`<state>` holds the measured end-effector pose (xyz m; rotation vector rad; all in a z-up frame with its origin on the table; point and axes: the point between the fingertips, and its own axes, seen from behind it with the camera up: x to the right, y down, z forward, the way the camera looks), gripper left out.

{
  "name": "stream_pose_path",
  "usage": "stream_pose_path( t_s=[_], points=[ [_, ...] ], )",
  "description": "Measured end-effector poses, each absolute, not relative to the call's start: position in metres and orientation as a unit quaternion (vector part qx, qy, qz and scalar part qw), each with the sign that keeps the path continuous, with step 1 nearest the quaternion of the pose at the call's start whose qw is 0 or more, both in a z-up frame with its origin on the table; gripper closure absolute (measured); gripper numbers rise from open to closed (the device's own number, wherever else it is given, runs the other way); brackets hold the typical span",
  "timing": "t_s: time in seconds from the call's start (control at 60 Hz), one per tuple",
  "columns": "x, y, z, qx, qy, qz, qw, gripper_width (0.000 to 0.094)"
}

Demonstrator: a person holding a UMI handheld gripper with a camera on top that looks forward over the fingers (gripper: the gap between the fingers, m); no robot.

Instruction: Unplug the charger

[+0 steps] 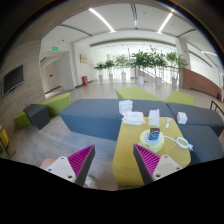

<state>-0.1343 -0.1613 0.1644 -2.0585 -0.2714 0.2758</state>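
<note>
The gripper (110,163) is open and holds nothing.

Its two fingers are wide apart above a yellow table (130,152). The charger (153,135) sits on that table, ahead of the right finger, with a white cord (183,143) beside it.

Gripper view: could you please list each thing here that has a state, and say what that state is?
tool: open, fingers apart, nothing between them.
white cable: lying loose on the yellow-green table, beyond the fingers.
charger block: resting on the table ahead of the tool; whether it is plugged in cannot be told.
white boxes: standing on the table's far part, untouched.
ceiling lights: on.
</note>
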Motion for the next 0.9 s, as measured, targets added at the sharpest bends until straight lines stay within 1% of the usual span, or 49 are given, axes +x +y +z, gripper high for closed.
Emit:
stream_pose_path(
  t_s=[0.017,0.05,0.15,0.167,0.2,0.267,0.317,0.383,0.4,0.5,0.55,0.6,0.733,0.8,0.817,0.833,0.85,0.867,0.883,0.9],
  points=[
    [-0.150,-0.162,0.175,-0.852,-0.109,0.113,0.499,0.0123],
    [-0.148,-0.160,0.174,-0.853,-0.105,0.112,0.498,0.0122],
    [-0.145,-0.153,0.170,-0.860,-0.095,0.108,0.490,0.0122],
    [-0.128,-0.150,0.159,-0.859,-0.095,0.108,0.491,0.0125],
    [-0.123,-0.147,0.162,-0.860,-0.091,0.106,0.491,0.0125],
    [-0.105,-0.135,0.157,-0.861,-0.081,0.093,0.493,0.0128],
    [-0.094,-0.126,0.146,-0.862,-0.067,0.082,0.496,0.0129],
    [-0.055,-0.100,0.132,-0.861,-0.048,0.058,0.503,0.0129],
    [-0.061,-0.098,0.134,-0.860,-0.045,0.048,0.507,0.0127],
    [-0.024,-0.049,0.111,-0.842,-0.061,0.018,0.535,0.0136],
    [-0.010,-0.032,0.098,-0.844,-0.068,0.004,0.533,0.0144],
    [-0.008,-0.018,0.084,-0.846,-0.070,-0.001,0.529,0.0149],
    [-0.008,0.032,0.067,-0.841,-0.049,0.010,0.539,0.0192],
    [-0.012,0.050,0.066,-0.833,-0.043,0.021,0.551,0.0255],
    [-0.015,0.052,0.065,-0.831,-0.042,0.023,0.555,0.0247],
    [-0.015,0.057,0.064,-0.828,-0.040,0.023,0.558,0.0290],
    [-0.013,0.061,0.063,-0.827,-0.036,0.019,0.561,0.0387],
    [-0.013,0.063,0.060,-0.826,-0.035,0.016,0.562,0.0458],
    [-0.016,0.065,0.061,-0.823,-0.034,0.024,0.567,0.0562],
    [-0.017,0.066,0.060,-0.821,-0.030,0.025,0.569,0.0565]
  ],
)
